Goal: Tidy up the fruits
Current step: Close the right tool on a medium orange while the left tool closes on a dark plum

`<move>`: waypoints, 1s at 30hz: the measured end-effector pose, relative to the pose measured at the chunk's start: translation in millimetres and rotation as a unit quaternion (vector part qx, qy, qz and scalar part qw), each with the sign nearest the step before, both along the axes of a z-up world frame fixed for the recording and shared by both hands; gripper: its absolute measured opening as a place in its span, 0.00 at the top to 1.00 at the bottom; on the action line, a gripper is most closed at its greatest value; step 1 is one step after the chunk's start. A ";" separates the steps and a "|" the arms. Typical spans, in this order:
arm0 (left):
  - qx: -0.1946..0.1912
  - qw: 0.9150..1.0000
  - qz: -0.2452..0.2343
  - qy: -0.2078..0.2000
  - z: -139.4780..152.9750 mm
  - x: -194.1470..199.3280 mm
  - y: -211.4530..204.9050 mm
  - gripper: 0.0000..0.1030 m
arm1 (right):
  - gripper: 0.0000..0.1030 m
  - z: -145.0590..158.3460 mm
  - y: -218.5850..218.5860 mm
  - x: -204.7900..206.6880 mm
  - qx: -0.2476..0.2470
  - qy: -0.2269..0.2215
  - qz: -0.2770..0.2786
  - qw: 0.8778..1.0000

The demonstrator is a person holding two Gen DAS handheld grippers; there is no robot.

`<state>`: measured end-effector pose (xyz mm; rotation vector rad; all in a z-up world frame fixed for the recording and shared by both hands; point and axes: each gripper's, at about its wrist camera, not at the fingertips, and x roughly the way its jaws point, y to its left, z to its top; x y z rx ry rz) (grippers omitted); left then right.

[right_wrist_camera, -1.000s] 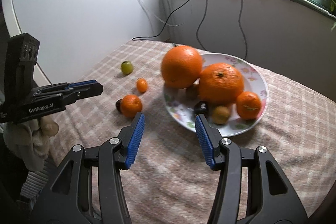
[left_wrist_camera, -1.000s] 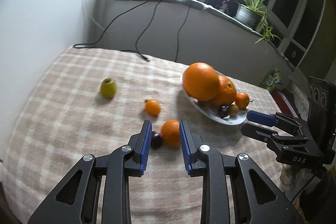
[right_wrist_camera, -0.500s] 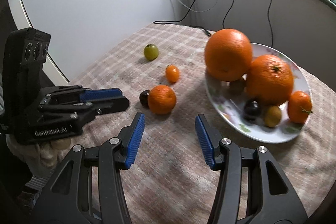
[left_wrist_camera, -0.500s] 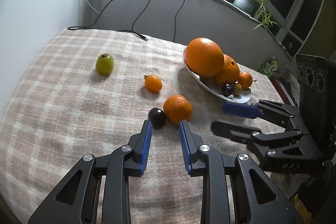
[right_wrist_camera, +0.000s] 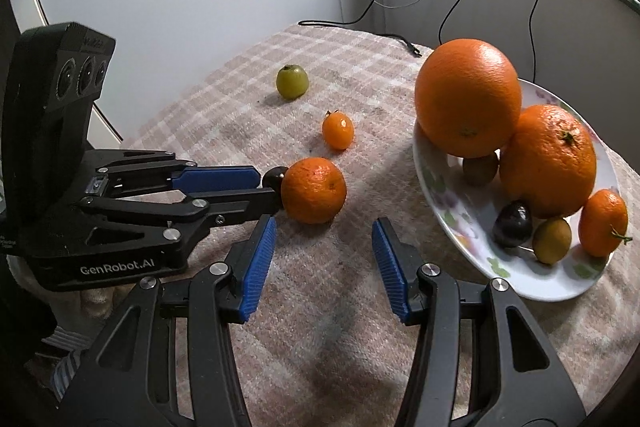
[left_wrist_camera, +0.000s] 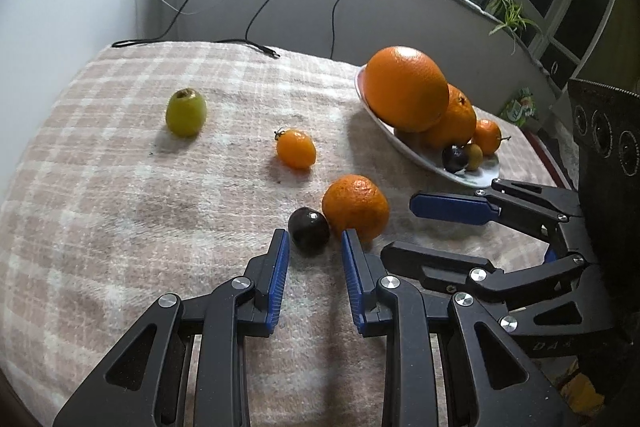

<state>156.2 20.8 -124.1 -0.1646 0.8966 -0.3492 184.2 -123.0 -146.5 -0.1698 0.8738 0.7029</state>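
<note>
Left wrist view: the left gripper (left_wrist_camera: 313, 245) is seen parted to a narrow gap, its ribbed blue pads (left_wrist_camera: 278, 279) just short of a small, glossy dark plum (left_wrist_camera: 309, 229), which lies on the cloth at the mouth of the jaws; whether a pad touches it cannot quite be told. Touching the plum on its right, a dimpled, slightly flattened mandarin (left_wrist_camera: 355, 207) is seen. Farther out, a smooth oval orange tomato (left_wrist_camera: 296, 149) with a stem and a round green fruit (left_wrist_camera: 186, 112) with a brown dimple are set well apart on the woven checked cloth (left_wrist_camera: 120, 211).

In the right wrist view, the right gripper (right_wrist_camera: 323, 231) is held wide and empty, low over the cloth just short of the same mandarin (right_wrist_camera: 313, 190). To its right, a glazed floral plate (right_wrist_camera: 452, 203) is loaded with a large pebbled orange (right_wrist_camera: 468, 98) stacked on a small brownish fruit (right_wrist_camera: 480, 169), a second orange (right_wrist_camera: 548, 161), a small mandarin (right_wrist_camera: 603, 222), a dark plum (right_wrist_camera: 512, 223) and a yellowish fruit (right_wrist_camera: 551, 240).
</note>
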 end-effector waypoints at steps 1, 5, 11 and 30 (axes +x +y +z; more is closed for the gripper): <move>-0.001 1.000 0.002 0.001 0.4 1.4 0.9 0.75 | 0.49 -1.0 1.6 0.5 -0.004 -0.001 0.001 1.000; 0.001 1.000 0.000 -0.001 3.3 7.4 2.9 0.75 | 0.49 -3.6 7.2 2.9 -0.015 -0.005 0.004 1.000; -0.004 1.000 0.011 0.001 2.5 13.6 13.7 0.75 | 0.49 -4.6 11.6 9.2 -0.026 -0.010 -0.001 1.000; 0.009 1.000 -0.018 -0.016 0.3 -9.2 16.4 0.75 | 0.49 -3.5 16.7 26.0 0.028 0.016 -0.033 0.999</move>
